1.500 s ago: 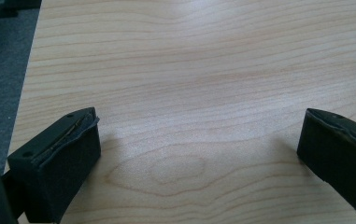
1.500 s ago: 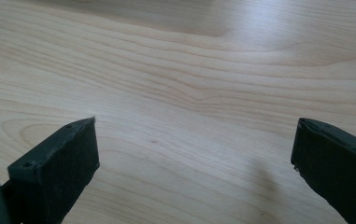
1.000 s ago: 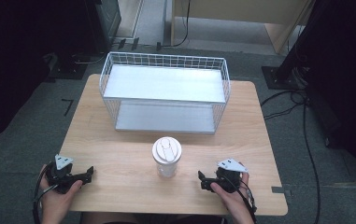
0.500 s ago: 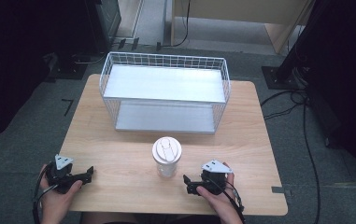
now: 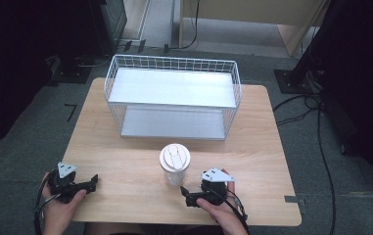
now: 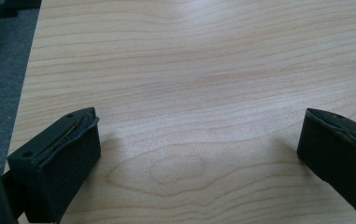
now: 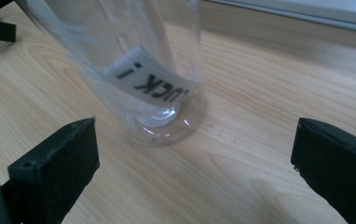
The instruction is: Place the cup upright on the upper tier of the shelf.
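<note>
A clear plastic cup (image 5: 174, 169) with a white lid stands upright near the table's front middle. In the right gripper view the cup (image 7: 138, 70) rises just ahead of the jaws, a printed label on its side. My right gripper (image 5: 188, 196) lies low on the table right of the cup and points left at its base, open, with nothing between its jaws (image 7: 194, 163). At the front left corner my left gripper (image 5: 92, 182) rests open over bare wood (image 6: 199, 149).
A white wire basket rack (image 5: 172, 100) with two shelves stands across the back half of the wooden table (image 5: 262, 147). Cables and dark stands lie on the grey floor around the table.
My right gripper has moved left toward the cup and turned its jaws to face the cup's base. The left gripper and the cup have stayed put.
</note>
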Demonstrator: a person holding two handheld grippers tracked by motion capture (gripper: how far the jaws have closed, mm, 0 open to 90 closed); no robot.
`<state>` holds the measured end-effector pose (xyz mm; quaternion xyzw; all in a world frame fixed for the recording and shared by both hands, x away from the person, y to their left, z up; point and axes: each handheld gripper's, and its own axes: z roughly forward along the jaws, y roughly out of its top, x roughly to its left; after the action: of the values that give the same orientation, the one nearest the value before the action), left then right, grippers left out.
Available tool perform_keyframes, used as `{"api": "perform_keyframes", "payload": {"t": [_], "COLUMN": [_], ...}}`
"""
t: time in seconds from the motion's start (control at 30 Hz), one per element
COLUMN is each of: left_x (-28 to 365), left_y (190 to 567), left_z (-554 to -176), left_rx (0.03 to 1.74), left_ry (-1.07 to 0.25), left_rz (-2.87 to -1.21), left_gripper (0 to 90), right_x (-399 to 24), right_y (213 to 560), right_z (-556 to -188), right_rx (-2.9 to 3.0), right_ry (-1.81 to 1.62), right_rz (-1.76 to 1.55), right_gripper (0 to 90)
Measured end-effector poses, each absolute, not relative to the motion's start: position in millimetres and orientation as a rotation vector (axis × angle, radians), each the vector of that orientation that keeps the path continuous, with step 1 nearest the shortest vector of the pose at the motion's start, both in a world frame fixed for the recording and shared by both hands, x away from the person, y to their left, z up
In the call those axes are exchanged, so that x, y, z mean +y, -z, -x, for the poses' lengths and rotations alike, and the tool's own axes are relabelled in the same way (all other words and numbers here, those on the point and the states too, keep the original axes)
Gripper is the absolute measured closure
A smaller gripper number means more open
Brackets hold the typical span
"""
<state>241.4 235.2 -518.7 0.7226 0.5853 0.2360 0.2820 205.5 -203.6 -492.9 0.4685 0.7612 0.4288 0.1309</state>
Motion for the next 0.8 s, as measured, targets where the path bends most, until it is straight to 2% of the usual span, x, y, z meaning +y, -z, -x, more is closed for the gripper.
{"api": "perform_keyframes", "payload": {"t": [0.3, 0.43, 0.53, 0.8], "left_x": [235, 235, 235, 235], "left_y": [519, 519, 519, 519], "left_z": [-241, -241, -241, -241], "left_rx": [1.567, 1.568, 1.567, 1.567], "left_ry": [-0.632, -0.632, -0.632, -0.632], "left_rz": [-1.937, -1.936, -1.937, -1.937], "left_gripper": [0.0, 0.0, 0.0, 0.0], "right_x": [-183, -171, -164, -153], "right_y": [480, 476, 472, 472], "right_z": [-208, -210, -210, -216], "right_rx": [2.183, 2.108, 2.052, 1.991], "right_ry": [-1.356, -1.384, -1.399, -1.422], "right_rz": [-1.296, -1.297, -1.296, -1.299], "right_gripper": [3.6, 7.3, 13.9, 13.4]}}
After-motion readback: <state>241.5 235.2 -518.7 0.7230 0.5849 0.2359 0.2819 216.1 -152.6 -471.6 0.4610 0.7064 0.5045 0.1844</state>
